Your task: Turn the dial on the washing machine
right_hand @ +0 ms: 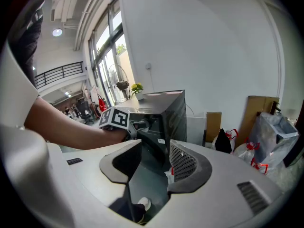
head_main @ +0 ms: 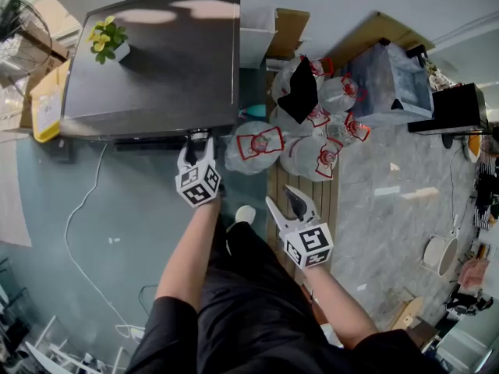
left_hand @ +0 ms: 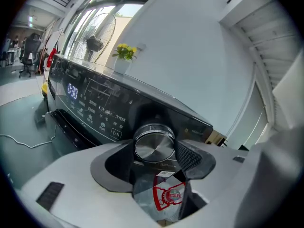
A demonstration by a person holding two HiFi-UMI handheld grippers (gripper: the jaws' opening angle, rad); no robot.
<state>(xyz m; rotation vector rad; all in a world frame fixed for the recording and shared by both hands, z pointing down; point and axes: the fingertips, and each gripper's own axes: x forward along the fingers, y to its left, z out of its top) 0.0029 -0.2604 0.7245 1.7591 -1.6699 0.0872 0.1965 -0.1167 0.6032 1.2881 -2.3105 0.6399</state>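
The dark washing machine (head_main: 156, 61) stands at the upper left of the head view, seen from above. Its round metal dial (left_hand: 153, 145) sits on the black control panel (left_hand: 90, 106) and fills the middle of the left gripper view. My left gripper (left_hand: 154, 152) is at the machine's front edge (head_main: 199, 136), and its jaws close round the dial from both sides. In the head view the dial is hidden under that edge. My right gripper (head_main: 282, 201) hangs open in the air right of the machine, with nothing between its jaws (right_hand: 154, 156). The right gripper view also shows the left gripper (right_hand: 142, 125) at the panel.
A pot of yellow flowers (head_main: 107, 39) stands on the machine's far left corner. Several tied plastic bags (head_main: 312, 142) and a clear storage box (head_main: 394, 84) lie right of the machine. A white cable (head_main: 78, 209) trails over the floor at the left. My shoe (head_main: 244, 214) is below the panel.
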